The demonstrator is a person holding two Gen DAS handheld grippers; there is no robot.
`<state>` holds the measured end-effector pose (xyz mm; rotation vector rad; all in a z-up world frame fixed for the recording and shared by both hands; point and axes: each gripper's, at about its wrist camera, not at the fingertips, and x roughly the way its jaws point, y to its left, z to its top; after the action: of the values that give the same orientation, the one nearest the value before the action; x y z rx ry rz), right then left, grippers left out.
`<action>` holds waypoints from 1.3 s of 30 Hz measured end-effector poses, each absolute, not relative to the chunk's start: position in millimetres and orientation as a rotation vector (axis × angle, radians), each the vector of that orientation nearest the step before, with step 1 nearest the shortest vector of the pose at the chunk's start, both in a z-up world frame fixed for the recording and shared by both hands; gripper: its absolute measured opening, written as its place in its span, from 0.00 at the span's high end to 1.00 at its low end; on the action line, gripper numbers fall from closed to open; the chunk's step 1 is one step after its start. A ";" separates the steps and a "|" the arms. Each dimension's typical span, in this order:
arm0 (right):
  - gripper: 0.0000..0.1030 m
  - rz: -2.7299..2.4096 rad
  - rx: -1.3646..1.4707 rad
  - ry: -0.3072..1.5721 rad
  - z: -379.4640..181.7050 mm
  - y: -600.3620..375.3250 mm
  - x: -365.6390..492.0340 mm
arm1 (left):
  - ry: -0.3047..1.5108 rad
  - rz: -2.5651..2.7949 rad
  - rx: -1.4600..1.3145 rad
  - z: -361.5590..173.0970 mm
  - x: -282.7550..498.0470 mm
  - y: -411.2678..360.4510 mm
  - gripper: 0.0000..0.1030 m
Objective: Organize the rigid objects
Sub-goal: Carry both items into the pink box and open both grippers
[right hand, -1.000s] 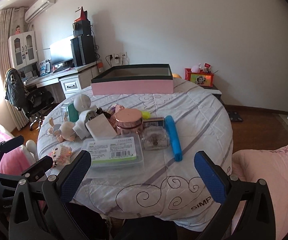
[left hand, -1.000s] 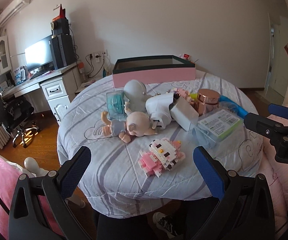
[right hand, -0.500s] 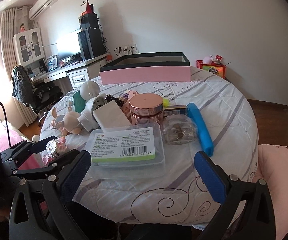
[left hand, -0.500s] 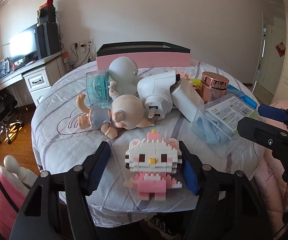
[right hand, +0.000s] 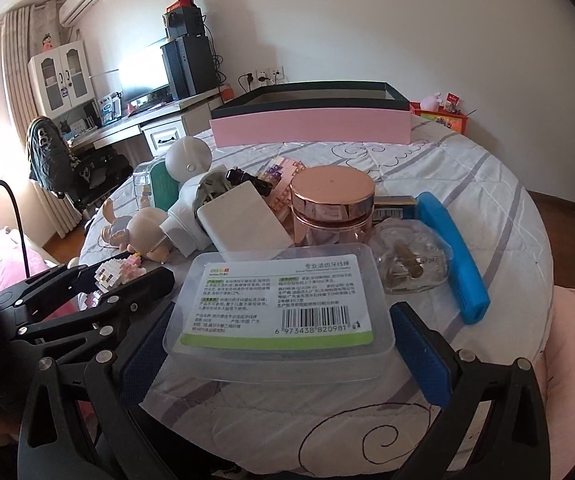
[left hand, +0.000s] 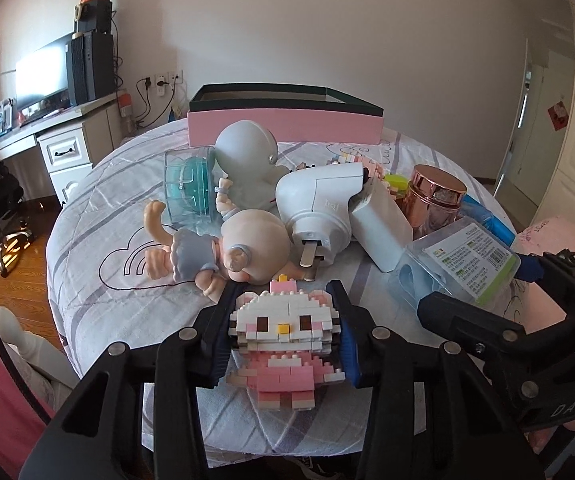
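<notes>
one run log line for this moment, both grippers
left gripper: jaws just closing, shut on pink-and-white brick cat figure | right gripper: open, straddling clear plastic labelled box | pink open box: not yet loaded

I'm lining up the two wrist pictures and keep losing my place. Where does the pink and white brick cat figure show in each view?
Left wrist: the brick cat figure sits low in the centre, between the left gripper fingers, which have just been closing on it.
Right wrist: small at the left edge, again between those fingers.
Shared landmark: the pink box at the table's far side.
</notes>
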<state>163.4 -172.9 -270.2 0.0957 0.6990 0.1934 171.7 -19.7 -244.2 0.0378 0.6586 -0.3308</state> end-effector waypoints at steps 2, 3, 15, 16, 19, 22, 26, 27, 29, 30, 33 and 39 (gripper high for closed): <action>0.08 0.216 0.106 0.698 -271.8 -174.8 165.3 | 0.657 -0.331 0.044 -243.1 171.3 -20.2 0.57; 0.08 0.217 0.109 0.692 -270.3 -175.8 164.7 | 0.658 -0.335 0.049 -242.0 171.2 -20.9 0.57; 0.08 0.250 0.065 0.518 -197.5 -180.3 163.7 | 0.527 -0.383 0.030 -170.6 182.7 -28.3 0.57; 0.08 0.258 0.066 0.508 -190.0 -182.4 169.7 | 0.518 -0.390 0.034 -162.2 189.7 -29.7 0.57; 0.08 0.271 0.052 0.479 -164.0 -187.7 197.5 | 0.474 -0.381 0.048 -134.0 217.4 -33.4 0.57; 0.08 0.285 0.058 0.474 -143.5 -193.3 234.6 | 0.454 -0.363 0.078 -110.7 258.3 -40.5 0.57; 0.08 0.283 0.081 0.522 -129.3 -199.9 300.7 | 0.497 -0.352 0.089 -98.3 330.6 -49.1 0.57; 0.07 0.284 0.097 0.549 -129.1 -202.1 320.5 | 0.517 -0.349 0.080 -98.7 350.5 -50.0 0.57; 0.07 0.293 0.122 0.599 -133.3 -205.4 355.4 | 0.569 -0.326 0.096 -104.0 389.7 -54.2 0.57; 0.07 0.291 0.130 0.638 -137.9 -205.9 375.2 | 0.601 -0.316 0.095 -107.9 409.3 -56.3 0.57; 0.07 0.283 0.152 0.734 -155.7 -207.4 423.5 | 0.726 -0.326 0.068 -128.7 461.3 -59.1 0.57; 0.07 0.253 0.197 0.899 -203.0 -214.7 484.0 | 0.915 -0.293 0.092 -178.4 519.1 -69.6 0.58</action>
<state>484.0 -214.7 -203.0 0.1968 0.8995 0.2529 519.1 -69.6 -178.4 0.0924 0.9152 -0.2925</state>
